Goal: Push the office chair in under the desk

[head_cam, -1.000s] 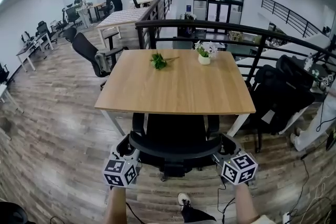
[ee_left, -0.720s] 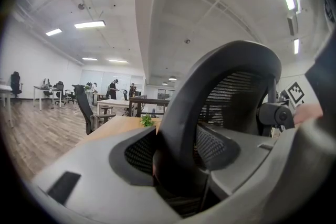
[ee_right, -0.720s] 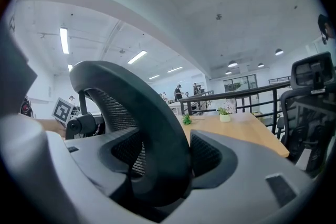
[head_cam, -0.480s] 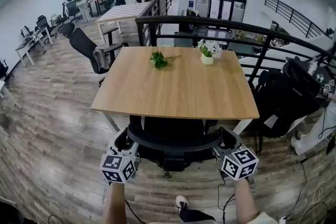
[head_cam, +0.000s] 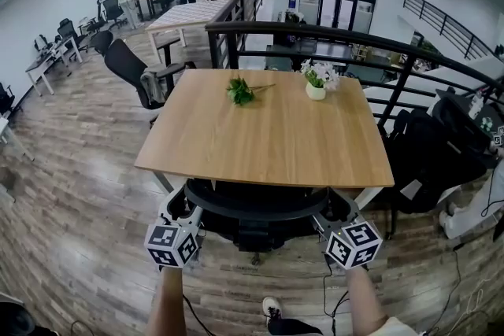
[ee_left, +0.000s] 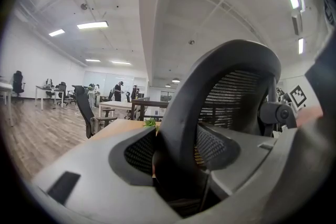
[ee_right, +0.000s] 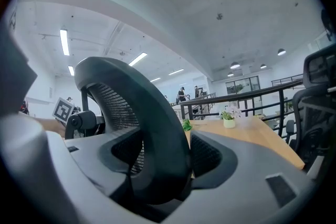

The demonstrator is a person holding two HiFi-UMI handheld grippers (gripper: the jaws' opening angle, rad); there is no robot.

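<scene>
The black mesh office chair (head_cam: 253, 210) stands at the near edge of the wooden desk (head_cam: 268, 130), its seat mostly hidden under the top. My left gripper (head_cam: 182, 213) is shut on the left end of the curved backrest rim, and my right gripper (head_cam: 330, 215) is shut on the right end. In the left gripper view the backrest frame (ee_left: 210, 107) runs up between the jaws of the left gripper (ee_left: 176, 168). The right gripper view shows the same frame (ee_right: 142, 113) clasped in the right gripper (ee_right: 163, 165).
A green sprig (head_cam: 239, 90) and a small white flower pot (head_cam: 316, 84) sit on the desk's far half. A black railing (head_cam: 339, 35) runs behind it. Another office chair (head_cam: 138, 79) stands at the left, dark chairs and bags (head_cam: 437, 149) at the right. My shoe (head_cam: 274, 306) is below.
The chair has rolled forward under the desk with both grippers following it. Less of the seat shows now and the backrest rim is close to the desk edge.
</scene>
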